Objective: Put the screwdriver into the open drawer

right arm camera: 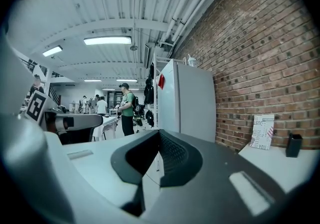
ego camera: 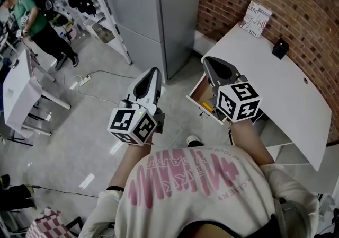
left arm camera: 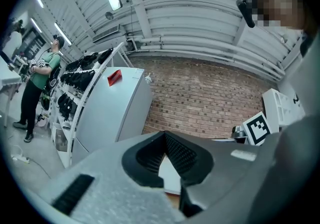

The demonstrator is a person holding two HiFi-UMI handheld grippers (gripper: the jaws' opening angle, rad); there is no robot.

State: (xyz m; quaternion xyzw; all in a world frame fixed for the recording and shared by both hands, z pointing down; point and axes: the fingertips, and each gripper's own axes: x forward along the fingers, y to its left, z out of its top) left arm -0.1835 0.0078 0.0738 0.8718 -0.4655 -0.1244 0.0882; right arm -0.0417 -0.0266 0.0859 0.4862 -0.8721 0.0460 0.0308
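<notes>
Head view: left tool (ego camera: 153,71) and right tool (ego camera: 208,61) are held about level, side by side, pointing away from the holder. Left tool hangs over the floor (ego camera: 95,125), jaws together, empty. Right tool sits over the open drawer (ego camera: 197,94), which juts from under the white worktop (ego camera: 275,88); its jaws are together too and carry nothing. Screwdriver (ego camera: 207,107) lies inside the drawer, its yellow handle showing just left of the right tool's marker cube and below its body, in neither tool's grasp. Card (ego camera: 256,18) and a small black box (ego camera: 279,47) stand on the worktop, ahead and right of the right tool. Grey cabinet (ego camera: 159,9) stands ahead of both tools.

Left gripper view: jaws clenched tip to tip, nothing between. Brick wall (left arm camera: 210,98) ahead, cabinet ahead-left, the right tool's cube at right. Person (left arm camera: 40,78) in green far left, by shelves.

Right gripper view: jaws clenched, empty. Cabinet dead ahead, wall to the right, card and box on the worktop at right, left tool at left.
</notes>
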